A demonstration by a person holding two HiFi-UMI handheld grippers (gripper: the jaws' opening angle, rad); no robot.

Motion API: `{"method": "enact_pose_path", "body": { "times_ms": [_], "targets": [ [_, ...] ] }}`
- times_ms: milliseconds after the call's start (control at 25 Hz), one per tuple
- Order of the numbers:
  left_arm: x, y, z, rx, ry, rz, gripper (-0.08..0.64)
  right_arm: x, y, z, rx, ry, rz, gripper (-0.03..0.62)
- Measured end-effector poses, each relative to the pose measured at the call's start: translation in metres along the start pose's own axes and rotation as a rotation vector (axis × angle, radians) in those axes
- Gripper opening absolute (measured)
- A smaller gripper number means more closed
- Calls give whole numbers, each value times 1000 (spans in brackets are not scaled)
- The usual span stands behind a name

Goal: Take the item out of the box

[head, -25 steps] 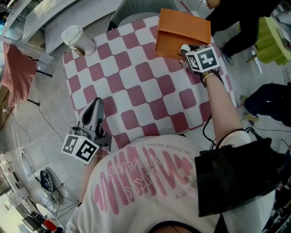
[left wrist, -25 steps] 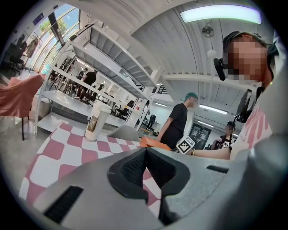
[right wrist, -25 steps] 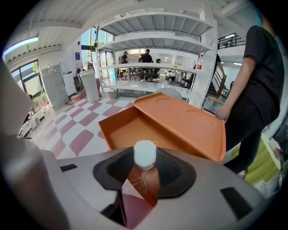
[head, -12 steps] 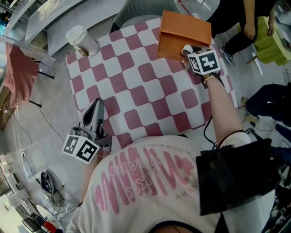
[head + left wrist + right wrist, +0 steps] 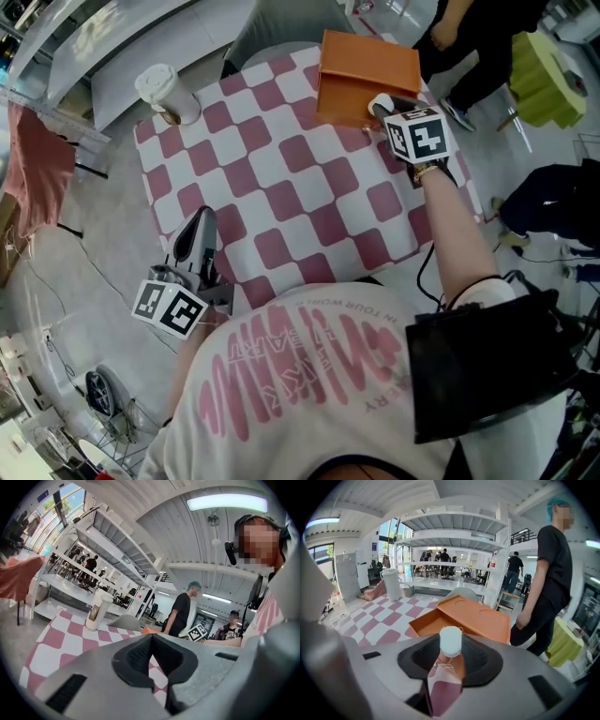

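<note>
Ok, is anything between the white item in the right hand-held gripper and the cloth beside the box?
Nothing visible. The white item is clamped in the right hand-held gripper, just over the near wall of the open orange box. The checkered cloth beside it shows bare.

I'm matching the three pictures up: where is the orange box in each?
Head view: box at the top, right of centre.
Left gripper view: a small orange sliver just below centre.
Right gripper view: centre, lid open, behind the held white item.
Shared landmark: the checked cloth under it.
</note>
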State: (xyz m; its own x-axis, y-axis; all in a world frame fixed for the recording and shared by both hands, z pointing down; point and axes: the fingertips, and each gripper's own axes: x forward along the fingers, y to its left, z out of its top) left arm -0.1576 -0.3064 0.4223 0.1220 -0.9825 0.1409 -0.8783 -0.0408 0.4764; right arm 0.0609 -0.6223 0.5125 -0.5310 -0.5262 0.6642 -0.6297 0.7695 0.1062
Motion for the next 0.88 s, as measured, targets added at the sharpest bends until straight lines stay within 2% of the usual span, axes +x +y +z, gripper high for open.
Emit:
{"method": "enact_pose_path", "body": {
  "times_ms": [280, 640, 880],
  "targets": [
    [0, -13, 6, 6, 0, -92, 6, -50, 8, 20, 5, -113, -78, 140],
    [-11, -35, 32, 75, -26, -217, 6, -118, 35, 43, 8, -283, -150, 138],
    [-30, -43, 36, 85, -32, -256, 8, -156, 60, 52, -25, -341, -179, 138]
  ]
}}
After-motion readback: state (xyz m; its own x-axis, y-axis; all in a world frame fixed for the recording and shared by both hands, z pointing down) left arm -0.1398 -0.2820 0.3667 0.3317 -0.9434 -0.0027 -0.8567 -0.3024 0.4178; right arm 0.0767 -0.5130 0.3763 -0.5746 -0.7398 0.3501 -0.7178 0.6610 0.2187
